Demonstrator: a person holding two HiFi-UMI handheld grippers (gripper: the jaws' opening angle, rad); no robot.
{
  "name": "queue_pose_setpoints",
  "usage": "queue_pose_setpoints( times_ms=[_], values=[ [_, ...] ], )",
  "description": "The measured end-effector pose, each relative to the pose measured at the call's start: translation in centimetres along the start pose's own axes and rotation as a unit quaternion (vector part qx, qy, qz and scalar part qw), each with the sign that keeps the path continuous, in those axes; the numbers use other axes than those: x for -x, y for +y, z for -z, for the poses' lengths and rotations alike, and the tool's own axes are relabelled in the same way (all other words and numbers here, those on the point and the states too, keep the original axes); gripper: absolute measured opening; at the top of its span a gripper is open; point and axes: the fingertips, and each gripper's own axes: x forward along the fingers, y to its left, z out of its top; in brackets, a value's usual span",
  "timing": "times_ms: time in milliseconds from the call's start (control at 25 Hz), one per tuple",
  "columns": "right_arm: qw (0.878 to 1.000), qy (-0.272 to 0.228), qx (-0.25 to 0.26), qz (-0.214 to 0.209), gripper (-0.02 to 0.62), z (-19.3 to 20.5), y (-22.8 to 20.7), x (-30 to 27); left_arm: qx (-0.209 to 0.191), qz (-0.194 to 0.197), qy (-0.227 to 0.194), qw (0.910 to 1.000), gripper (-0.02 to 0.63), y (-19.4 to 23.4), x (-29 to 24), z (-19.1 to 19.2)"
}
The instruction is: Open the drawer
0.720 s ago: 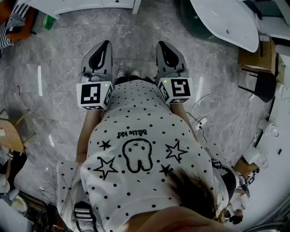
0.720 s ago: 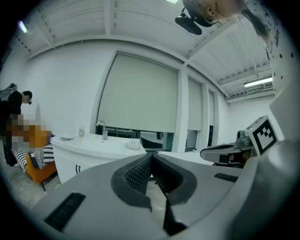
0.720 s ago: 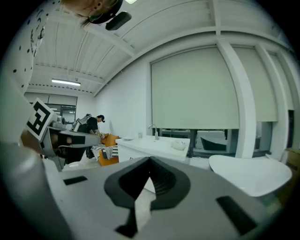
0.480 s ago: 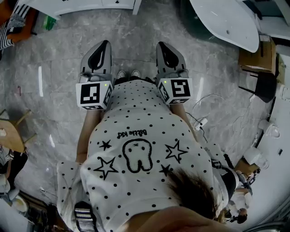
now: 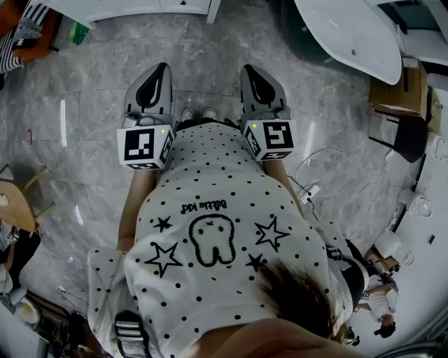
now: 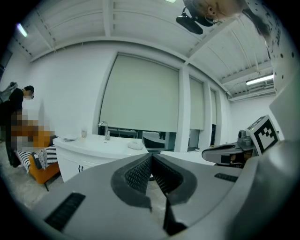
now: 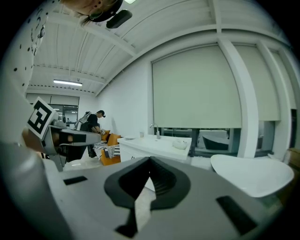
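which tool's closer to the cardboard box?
Right. The right tool is left of the cardboard box, well apart from it; the left tool is further left, beyond the right one.

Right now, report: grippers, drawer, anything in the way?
Left gripper shut, empty. Right gripper shut, empty. White vanity cabinet ahead, not reached; drawer not made out. Nothing in between.

- Floor (image 5: 210, 56), grey stone: open ahead of left gripper (image 5: 162, 68) and right gripper (image 5: 249, 69).
- Far edge: white vanity cabinet (image 5: 133, 8) at left, white tub (image 5: 353, 35) at right, with a floor passage between them.
- Right side: cardboard box (image 5: 397, 85); loose cable with plug (image 5: 309, 188) on the floor.
- Left edge: what looks like a wooden stool (image 5: 19, 210).
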Motion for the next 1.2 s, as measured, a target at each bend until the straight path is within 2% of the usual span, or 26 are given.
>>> queue_pose_setpoints(
  times_ms=[560,720,1000,1200],
  values=[
    [0.999,0.0,-0.007,-0.036,0.014,1.6,-1.7,1.5,0.005,-0.035,-0.009,0.9993,0.005,-1.7,0.1,0.7],
    [0.999,0.001,-0.011,-0.038,0.014,2.2,-2.1,2.4,0.02,-0.051,-0.007,0.9985,0.005,-1.6,0.4,1.5],
    [0.999,0.01,-0.017,-0.04,0.014,2.8,-1.5,2.0,0.03,-0.043,0.004,0.9986,0.005,-1.5,0.3,2.5],
    [0.999,0.016,-0.016,-0.037,0.014,2.4,-0.5,-0.1,0.031,-0.034,0.003,0.9989,0.005,0.5,-0.9,2.1]
  ],
)
